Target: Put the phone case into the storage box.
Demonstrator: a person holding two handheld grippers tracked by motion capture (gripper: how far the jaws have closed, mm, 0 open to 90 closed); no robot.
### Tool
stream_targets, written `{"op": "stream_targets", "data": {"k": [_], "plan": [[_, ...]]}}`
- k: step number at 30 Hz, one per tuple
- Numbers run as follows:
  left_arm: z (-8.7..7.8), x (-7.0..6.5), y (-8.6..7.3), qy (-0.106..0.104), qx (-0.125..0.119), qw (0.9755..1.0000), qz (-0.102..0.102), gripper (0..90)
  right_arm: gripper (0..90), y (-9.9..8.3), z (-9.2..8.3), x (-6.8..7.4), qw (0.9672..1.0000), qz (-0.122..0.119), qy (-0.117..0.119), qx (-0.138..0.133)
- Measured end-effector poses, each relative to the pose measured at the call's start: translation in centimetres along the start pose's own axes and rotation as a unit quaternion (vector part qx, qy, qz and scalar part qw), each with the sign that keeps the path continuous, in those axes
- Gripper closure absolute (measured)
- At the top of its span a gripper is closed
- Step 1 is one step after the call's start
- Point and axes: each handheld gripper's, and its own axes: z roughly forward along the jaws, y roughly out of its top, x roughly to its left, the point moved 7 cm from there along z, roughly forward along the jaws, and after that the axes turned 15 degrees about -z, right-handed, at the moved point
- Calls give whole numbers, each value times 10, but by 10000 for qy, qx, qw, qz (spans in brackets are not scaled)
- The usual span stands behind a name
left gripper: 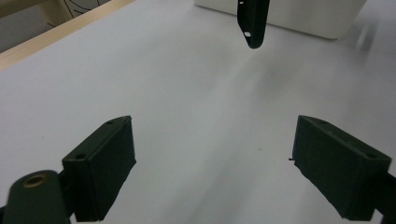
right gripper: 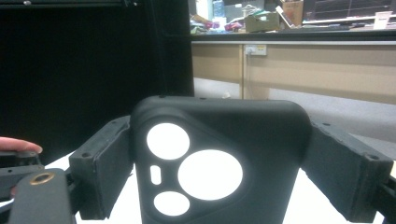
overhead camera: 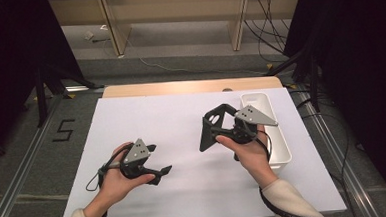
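Black phone case (right gripper: 219,163) clamped between right gripper (right gripper: 219,172) fingers (right gripper: 100,172), lower end cut off; left gripper (left gripper: 215,168) fingers released, bare.

**Black phone case held up over the white table**

The phone case (right gripper: 219,163) is matte black and soft-looking, with rounded corners. Its camera end has a cluster of cut-outs: two large round holes, one smaller round hole and a narrow slot. It is empty, so the white table shows through the openings. It stands tilted, lifted clear of the table top, with its free end hanging down toward the middle of the table, just beside the white bin.
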Motion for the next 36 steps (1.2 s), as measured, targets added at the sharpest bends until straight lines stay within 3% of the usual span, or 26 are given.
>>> {"op": "stream_targets", "data": {"k": [18, 36], "plan": [[-3, 12, -2, 111, -14, 9999, -16, 130, 148, 5, -10, -21, 9997, 79, -220, -54], [-2, 13, -4, 120, 9, 9999, -35, 130, 149, 7, -18, -38, 9991, 56, -427, -27]]}}
